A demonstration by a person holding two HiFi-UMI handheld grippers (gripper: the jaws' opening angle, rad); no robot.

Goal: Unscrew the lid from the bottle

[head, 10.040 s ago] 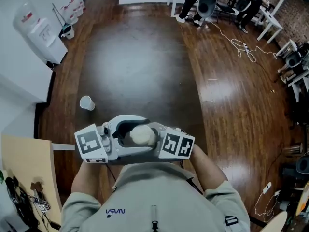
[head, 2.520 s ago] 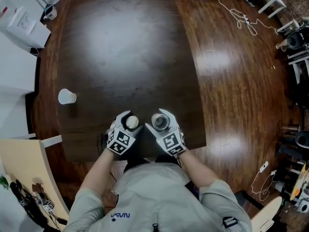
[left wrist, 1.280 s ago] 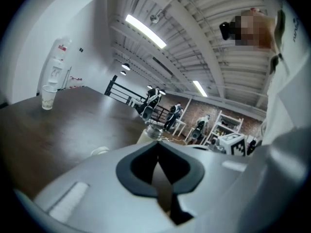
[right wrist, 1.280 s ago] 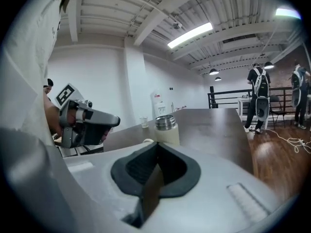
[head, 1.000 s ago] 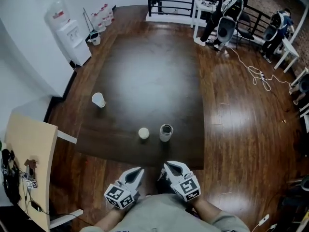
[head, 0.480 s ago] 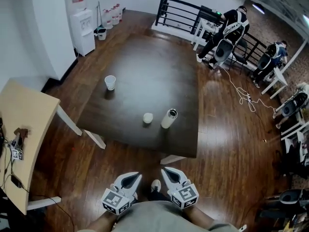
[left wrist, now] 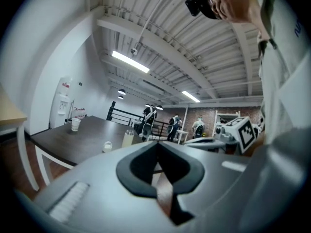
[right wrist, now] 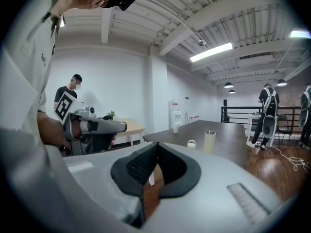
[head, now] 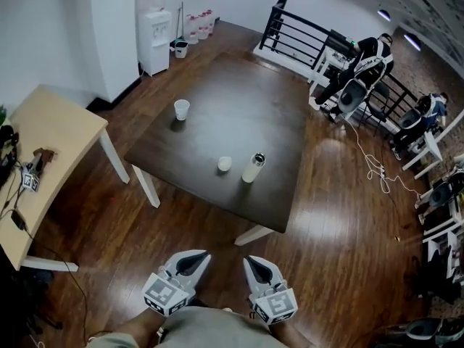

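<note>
Left tool (head: pixel 194 258) and right tool (head: pixel 251 262), each with jaws closed on nothing, are held side by side close to the person's body. The uncapped bottle (head: pixel 252 167) stands well ahead of the 2 tools on the dark surface (head: pixel 239 100). Its lid (head: pixel 225 164) lies just beside it, apart, on the left tool's side. Judged risk: a knock to the surface could tip the open bottle and spill any contents.

The lid (head: pixel 225 164) lies just left of the bottle (head: pixel 253 168) on the table (head: pixel 239 100).
</note>
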